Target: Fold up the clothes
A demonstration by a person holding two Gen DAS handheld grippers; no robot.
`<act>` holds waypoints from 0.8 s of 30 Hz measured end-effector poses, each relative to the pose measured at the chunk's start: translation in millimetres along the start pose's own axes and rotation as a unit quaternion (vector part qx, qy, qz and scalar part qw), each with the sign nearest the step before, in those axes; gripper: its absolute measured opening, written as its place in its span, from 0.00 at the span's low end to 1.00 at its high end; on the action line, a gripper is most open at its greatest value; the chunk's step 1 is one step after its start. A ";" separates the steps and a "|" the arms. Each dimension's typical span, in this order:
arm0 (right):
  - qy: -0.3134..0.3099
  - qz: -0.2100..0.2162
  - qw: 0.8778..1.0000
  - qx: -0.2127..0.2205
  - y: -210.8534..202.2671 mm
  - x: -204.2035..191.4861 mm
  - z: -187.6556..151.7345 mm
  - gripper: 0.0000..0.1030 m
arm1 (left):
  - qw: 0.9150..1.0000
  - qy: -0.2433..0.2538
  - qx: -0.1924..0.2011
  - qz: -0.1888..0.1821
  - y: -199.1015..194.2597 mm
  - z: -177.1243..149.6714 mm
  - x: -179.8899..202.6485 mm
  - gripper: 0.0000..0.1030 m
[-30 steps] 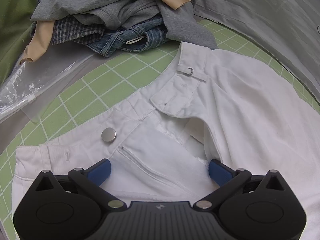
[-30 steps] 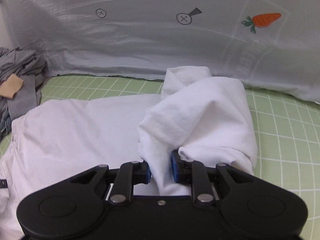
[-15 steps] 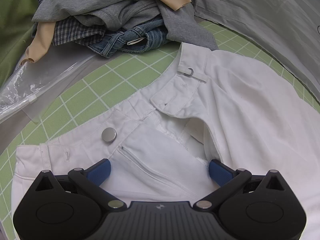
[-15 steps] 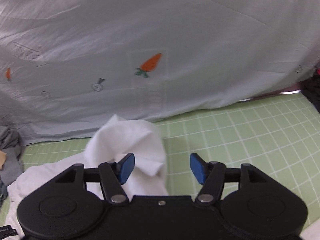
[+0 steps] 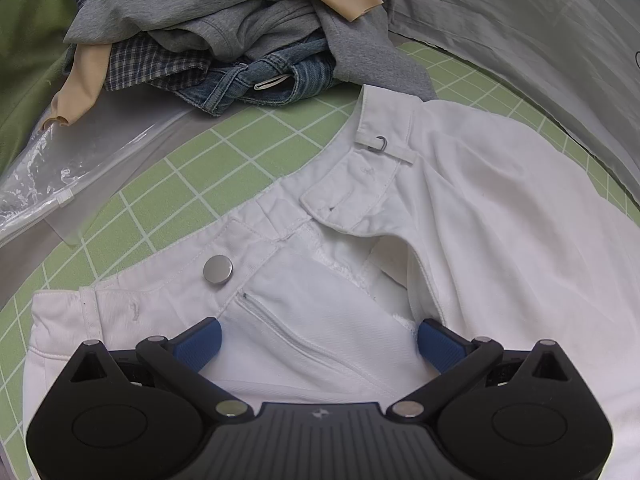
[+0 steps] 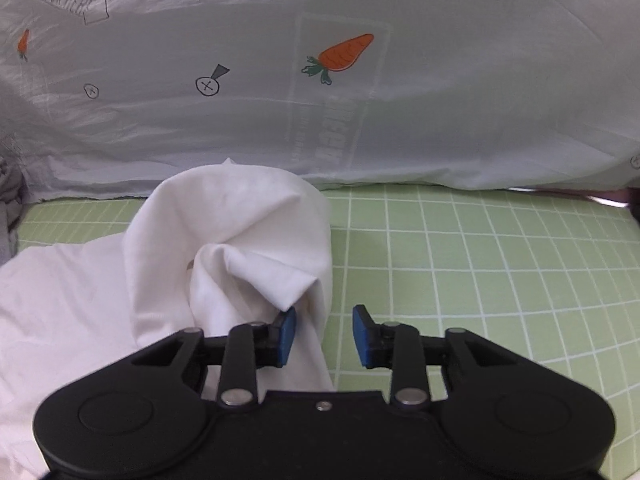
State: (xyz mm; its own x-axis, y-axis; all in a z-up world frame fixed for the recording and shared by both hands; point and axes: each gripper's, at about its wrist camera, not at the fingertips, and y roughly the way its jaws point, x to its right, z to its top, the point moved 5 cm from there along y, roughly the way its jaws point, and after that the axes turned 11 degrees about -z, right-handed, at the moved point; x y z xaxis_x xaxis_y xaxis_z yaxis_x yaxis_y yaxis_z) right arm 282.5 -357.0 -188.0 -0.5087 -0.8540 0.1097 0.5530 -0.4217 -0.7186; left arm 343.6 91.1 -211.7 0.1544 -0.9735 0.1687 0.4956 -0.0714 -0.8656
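White trousers [image 5: 500, 216] lie on the green grid mat [image 5: 168, 184], fly unzipped, one leg bunched up. Left gripper [image 5: 318, 344] rests spread wide over the fly. Right gripper [image 6: 324, 336] is closing, its left pad against the bunched leg [image 6: 240, 232], nothing pinched.

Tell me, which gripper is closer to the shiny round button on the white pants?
Left. The left gripper hovers open over the white pants, just below the silver button. The right gripper, jaws closing, is at a bunched-up pant leg; no button shows there.
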 end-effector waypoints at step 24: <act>-0.029 -0.088 0.991 0.098 -21.3 20.4 27.1 0.01 | 1.000 0.002 -0.002 -0.001 -0.3 0.9 0.8 1.00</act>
State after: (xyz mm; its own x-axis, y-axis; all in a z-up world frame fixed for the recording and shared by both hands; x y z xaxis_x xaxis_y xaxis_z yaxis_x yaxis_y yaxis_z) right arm 278.3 -373.7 -151.8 -0.5729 -0.7756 0.2650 0.5794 -0.6120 -0.5383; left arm 344.4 90.5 -210.9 0.1492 -0.9744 0.1684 0.4928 -0.0744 -0.8670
